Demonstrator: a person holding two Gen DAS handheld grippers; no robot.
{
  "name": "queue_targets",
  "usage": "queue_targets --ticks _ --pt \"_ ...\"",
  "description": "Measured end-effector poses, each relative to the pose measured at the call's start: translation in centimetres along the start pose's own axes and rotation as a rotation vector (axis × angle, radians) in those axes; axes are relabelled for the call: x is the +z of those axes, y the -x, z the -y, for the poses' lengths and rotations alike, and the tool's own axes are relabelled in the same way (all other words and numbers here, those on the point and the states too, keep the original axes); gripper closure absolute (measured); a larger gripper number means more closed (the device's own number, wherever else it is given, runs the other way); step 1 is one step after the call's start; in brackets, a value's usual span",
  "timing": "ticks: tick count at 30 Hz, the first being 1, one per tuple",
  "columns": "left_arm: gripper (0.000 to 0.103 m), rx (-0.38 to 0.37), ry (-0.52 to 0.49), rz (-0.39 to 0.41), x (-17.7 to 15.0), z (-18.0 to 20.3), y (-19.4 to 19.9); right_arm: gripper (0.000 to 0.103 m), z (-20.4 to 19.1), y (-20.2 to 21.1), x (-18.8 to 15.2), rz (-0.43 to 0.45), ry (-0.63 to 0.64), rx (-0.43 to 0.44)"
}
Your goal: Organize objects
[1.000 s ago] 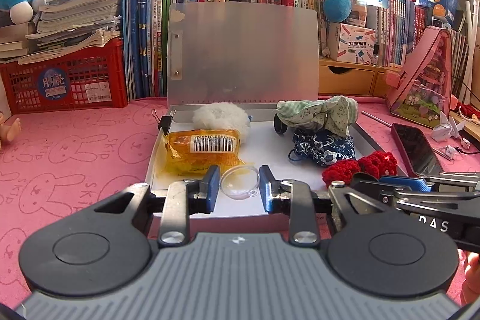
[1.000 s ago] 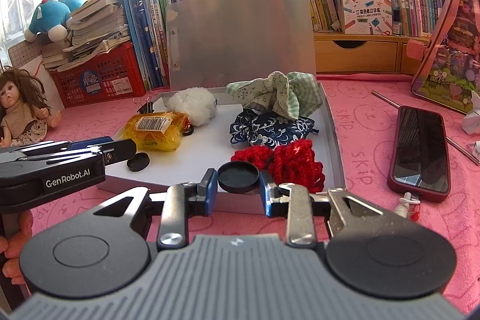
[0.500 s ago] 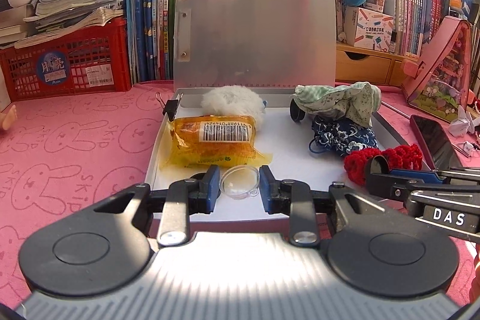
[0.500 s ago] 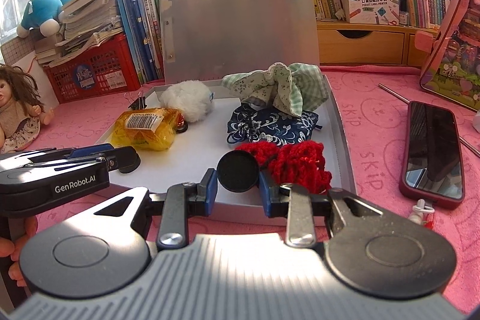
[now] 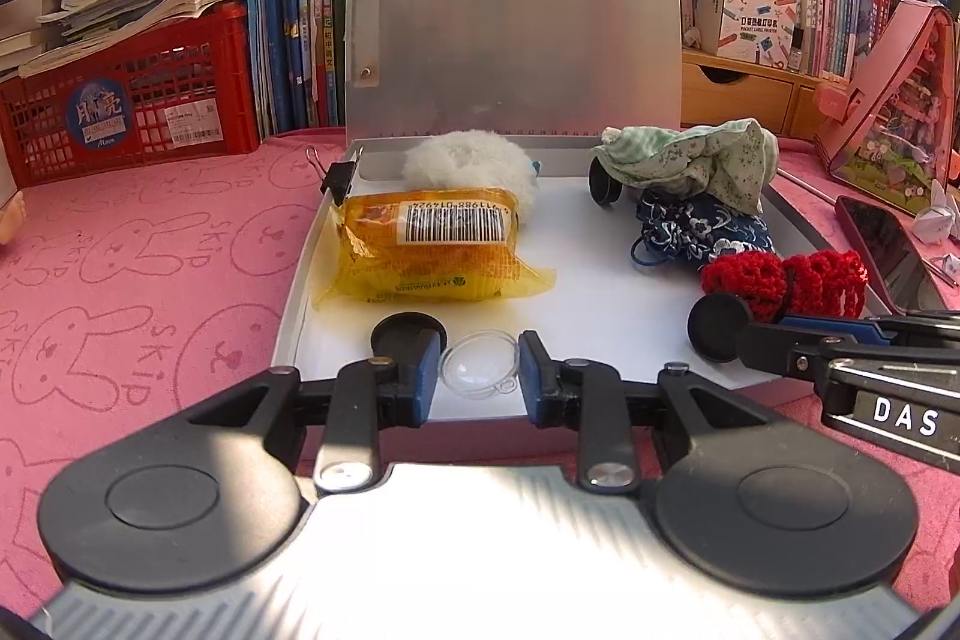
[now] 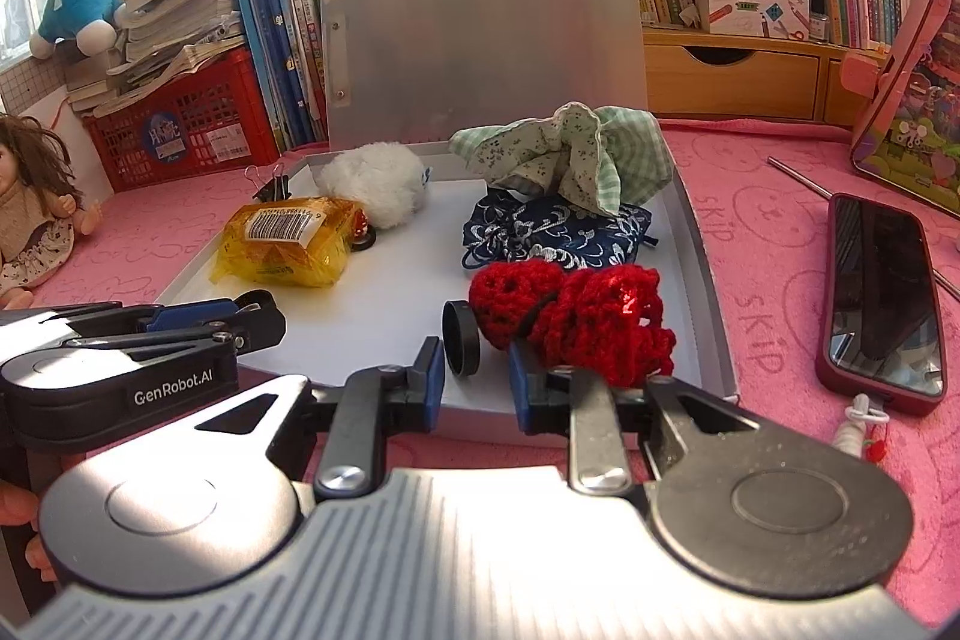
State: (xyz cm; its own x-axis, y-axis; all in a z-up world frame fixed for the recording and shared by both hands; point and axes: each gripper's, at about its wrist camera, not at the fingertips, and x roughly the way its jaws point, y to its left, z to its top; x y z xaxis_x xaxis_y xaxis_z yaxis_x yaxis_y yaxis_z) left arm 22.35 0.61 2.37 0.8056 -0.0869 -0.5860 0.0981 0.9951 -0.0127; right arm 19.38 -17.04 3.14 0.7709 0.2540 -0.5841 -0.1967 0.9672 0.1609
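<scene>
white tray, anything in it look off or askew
The small black round cap stands on its edge between the right hand-held gripper's fingers rather than lying flat, right beside the red crocheted piece. A second black round cap also tilts on edge, tucked under the green patterned cloth.

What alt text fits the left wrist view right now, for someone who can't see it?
The left gripper grips a clear round lid over the open white box. The right gripper holds a black disc beside red crochet; a yellow packet lies behind.
</scene>
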Motion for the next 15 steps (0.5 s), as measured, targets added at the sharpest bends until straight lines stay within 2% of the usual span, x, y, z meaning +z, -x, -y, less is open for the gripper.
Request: queue_targets --ticks 7,8,10,15 --pt "0.067 -0.005 0.008 -0.005 0.03 0.01 -0.03 0.075 0.01 0.01 -0.07 0.001 -0.002 0.000" --pt "0.065 -0.004 0.012 -0.007 0.04 -0.06 -0.05 0.075 0.01 0.03 -0.10 0.001 -0.003 0.001" --pt "0.047 0.000 0.015 -0.007 0.04 -0.11 0.00 0.074 0.01 0.08 -0.10 0.003 -0.003 0.000" --pt "0.035 -0.002 0.018 -0.001 0.04 -0.14 0.39 0.073 -0.11 0.46 -0.11 0.013 0.007 -0.005"
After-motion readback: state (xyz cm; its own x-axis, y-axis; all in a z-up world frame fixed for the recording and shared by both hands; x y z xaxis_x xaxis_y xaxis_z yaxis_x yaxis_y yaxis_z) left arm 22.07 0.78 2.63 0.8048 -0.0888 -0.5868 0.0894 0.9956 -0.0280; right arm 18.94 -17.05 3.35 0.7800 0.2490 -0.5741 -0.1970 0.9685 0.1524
